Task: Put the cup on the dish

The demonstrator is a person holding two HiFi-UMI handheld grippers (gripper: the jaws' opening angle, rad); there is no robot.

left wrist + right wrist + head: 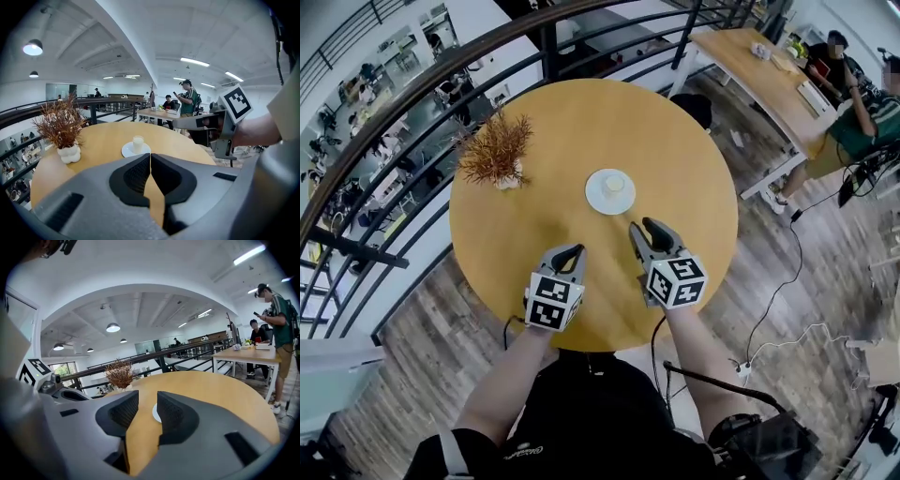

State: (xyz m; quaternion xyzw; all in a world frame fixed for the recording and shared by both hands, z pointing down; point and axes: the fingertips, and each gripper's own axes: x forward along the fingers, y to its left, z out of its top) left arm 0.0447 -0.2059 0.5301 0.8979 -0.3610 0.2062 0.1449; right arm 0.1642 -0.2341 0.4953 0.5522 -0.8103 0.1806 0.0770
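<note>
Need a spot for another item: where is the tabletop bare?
Bare: the table right of the dish with the cup, and its far edge. Tighter: between plant and dish; near edge, under left gripper and right gripper.

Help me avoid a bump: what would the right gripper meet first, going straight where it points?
Likely the white round dish under the pale cup; the down-tilted right gripper might touch the round wooden table first.

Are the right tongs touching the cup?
Apart. The head view shows bare table between the right tongs and the cup, which stands on its dish.
</note>
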